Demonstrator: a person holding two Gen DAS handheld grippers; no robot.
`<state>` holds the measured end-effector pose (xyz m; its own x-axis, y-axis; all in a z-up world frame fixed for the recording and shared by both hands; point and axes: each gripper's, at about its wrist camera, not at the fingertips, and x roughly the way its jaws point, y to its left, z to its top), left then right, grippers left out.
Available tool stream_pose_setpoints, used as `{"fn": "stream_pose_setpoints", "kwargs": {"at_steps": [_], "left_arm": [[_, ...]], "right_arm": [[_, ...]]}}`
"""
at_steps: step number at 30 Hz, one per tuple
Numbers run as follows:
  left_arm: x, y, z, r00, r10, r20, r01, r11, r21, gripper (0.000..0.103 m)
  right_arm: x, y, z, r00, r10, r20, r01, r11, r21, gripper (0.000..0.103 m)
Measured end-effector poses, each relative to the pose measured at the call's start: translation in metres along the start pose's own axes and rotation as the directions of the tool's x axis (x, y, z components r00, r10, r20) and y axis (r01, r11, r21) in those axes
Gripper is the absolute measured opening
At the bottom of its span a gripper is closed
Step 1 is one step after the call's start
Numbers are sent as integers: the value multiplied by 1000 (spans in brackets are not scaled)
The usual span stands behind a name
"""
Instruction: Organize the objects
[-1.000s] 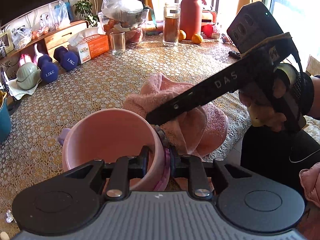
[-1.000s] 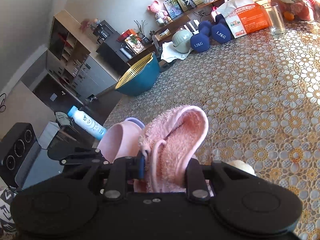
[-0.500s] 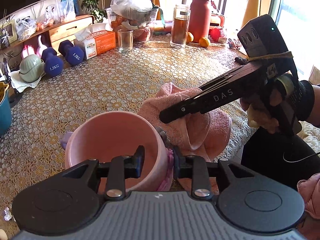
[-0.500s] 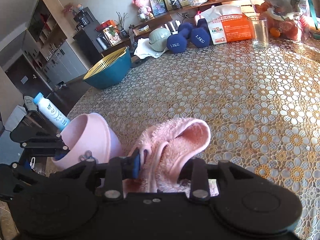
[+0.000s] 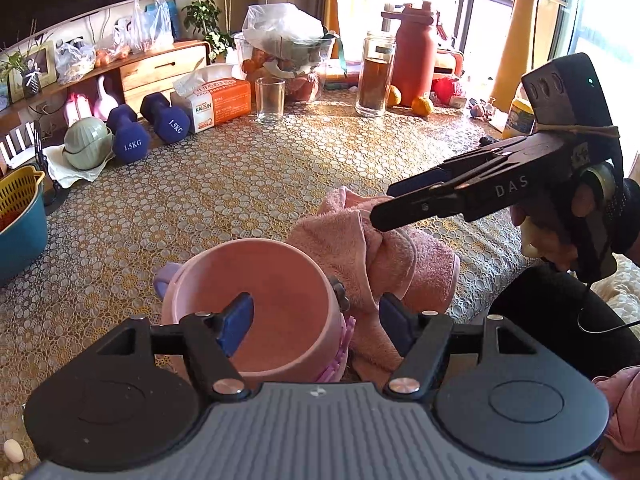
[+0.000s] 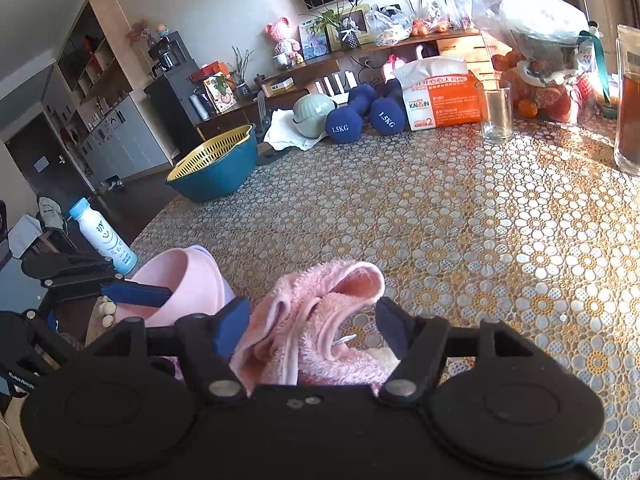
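A pink cup (image 5: 256, 304) stands on the table's near edge, also in the right wrist view (image 6: 180, 288). My left gripper (image 5: 316, 324) is open, one finger inside the cup, the other outside its right wall. A pink towel (image 5: 372, 256) lies bunched to the right of the cup. My right gripper (image 6: 312, 324) is open, its fingers on either side of the towel (image 6: 320, 320). The right gripper (image 5: 404, 204) also shows over the towel in the left wrist view.
On the patterned tablecloth (image 6: 460, 216) at the back stand two blue dumbbells (image 5: 144, 128), an orange tissue box (image 5: 220, 106), an empty glass (image 5: 270, 100), a jar of brown liquid (image 5: 376, 74) and a red flask (image 5: 414, 54). A teal bowl with a yellow strainer (image 6: 216, 168) sits at the left.
Both grippers have opened. The left one was shut on the cup's wall and the right one on the towel; both have let go. The towel has settled lower beside the cup.
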<state>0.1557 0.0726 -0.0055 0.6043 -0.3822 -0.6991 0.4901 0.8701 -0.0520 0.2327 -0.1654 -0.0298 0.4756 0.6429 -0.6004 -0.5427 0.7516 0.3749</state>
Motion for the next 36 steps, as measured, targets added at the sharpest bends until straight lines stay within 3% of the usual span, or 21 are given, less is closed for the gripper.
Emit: {"fn": "stream_pose_setpoints", "kwargs": {"at_steps": [3, 8, 17, 20, 24, 27, 36], "left_arm": [[-11, -7, 0, 999, 36, 34, -36, 999, -14, 80], [-28, -16, 0, 991, 92, 93, -85, 993, -78, 80], [-45, -33, -9, 974, 178, 137, -155, 974, -163, 103], [-47, -38, -15, 961, 233, 149, -204, 961, -188, 103], [-50, -48, -25, 925, 347, 154, -314, 928, -202, 103], [-53, -56, -32, 905, 393, 162, -356, 909, -217, 103], [-55, -72, -49, 901, 406, 151, -361, 896, -258, 103]], "right_arm": [[-13, 8, -4, 1000, 4, 22, -3, 999, -34, 75], [-33, 25, -14, 998, 26, 58, -20, 995, -97, 78], [-63, 48, -37, 994, 32, 109, -13, 985, -172, 83], [-68, 53, -43, 993, 23, 120, 0, 983, -182, 84], [-74, 62, -50, 989, -2, 147, 33, 976, -214, 85], [-78, 68, -56, 985, -24, 169, 61, 975, -214, 86], [-83, 74, -76, 974, -91, 207, 124, 980, -155, 87]]}}
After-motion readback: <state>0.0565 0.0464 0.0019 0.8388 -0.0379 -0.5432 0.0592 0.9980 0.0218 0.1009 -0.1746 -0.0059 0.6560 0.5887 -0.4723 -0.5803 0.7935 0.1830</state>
